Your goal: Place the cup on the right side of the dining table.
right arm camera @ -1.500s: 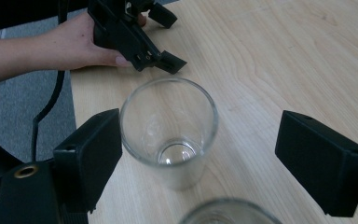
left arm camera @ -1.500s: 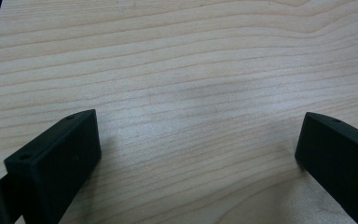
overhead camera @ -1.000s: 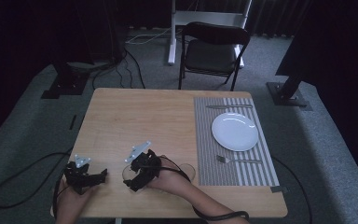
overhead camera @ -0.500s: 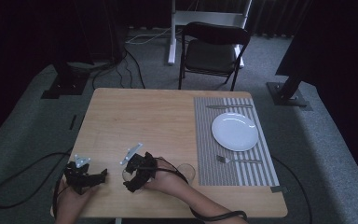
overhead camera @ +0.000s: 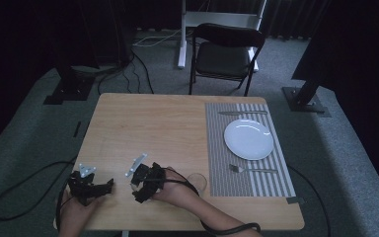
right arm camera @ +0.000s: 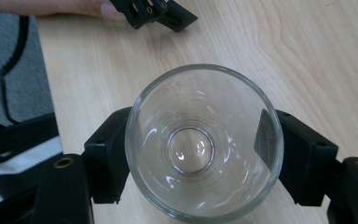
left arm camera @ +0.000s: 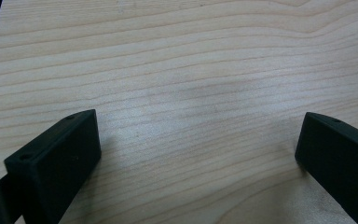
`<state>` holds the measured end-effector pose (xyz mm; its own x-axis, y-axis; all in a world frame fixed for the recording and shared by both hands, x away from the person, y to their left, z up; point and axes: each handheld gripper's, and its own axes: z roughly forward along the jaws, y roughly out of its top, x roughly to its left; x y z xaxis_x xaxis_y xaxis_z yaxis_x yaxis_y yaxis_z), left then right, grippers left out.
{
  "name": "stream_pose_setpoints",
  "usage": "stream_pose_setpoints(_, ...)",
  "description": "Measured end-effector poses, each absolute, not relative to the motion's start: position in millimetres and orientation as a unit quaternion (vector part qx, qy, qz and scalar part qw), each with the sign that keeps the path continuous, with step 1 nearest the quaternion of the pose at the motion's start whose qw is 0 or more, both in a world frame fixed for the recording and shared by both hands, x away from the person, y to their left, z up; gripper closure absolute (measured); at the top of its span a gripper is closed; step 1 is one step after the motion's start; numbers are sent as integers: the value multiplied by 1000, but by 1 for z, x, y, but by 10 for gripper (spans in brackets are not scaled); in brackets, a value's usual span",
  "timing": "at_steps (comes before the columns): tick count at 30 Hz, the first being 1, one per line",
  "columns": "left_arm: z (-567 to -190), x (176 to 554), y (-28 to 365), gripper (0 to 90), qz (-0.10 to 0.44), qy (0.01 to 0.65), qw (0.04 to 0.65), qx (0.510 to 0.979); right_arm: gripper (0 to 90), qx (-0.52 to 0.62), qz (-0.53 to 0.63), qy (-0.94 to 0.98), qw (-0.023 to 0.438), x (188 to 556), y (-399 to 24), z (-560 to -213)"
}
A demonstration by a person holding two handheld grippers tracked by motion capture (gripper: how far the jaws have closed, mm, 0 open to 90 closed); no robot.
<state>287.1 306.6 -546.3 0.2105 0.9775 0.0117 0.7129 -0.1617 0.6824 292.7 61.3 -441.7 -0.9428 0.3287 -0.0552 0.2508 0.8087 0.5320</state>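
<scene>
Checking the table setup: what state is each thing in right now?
Glass: upright, empty, clamped between the right gripper's jaws.
Right gripper: shut on the glass, jaws just closed.
Left gripper: open, nothing between its jaws, over bare table.
Plate: empty, on the placemat.
Fork: lying flat beside the plate.
Knife: lying flat beyond the plate.

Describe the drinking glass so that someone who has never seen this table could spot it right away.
Start at the wooden table and go to its near edge, just left of the striped placemat. There the right gripper, whose jaws have just been closing, is shut on the glass, one black jaw on each side. It is the one clear thing here: round, empty and see-through, unlike the white plate and metal fork on the mat.
</scene>
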Motion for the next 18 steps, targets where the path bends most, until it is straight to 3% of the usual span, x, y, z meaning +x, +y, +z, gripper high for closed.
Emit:
stream_pose_setpoints(12,-546,287,306,4,235,584,283,724,286,159,285,943,73,304,51,-425)
stream_pose_setpoints(18,-546,287,307,4,235,583,282,725,286,180,288,936,94,316,41,-416)
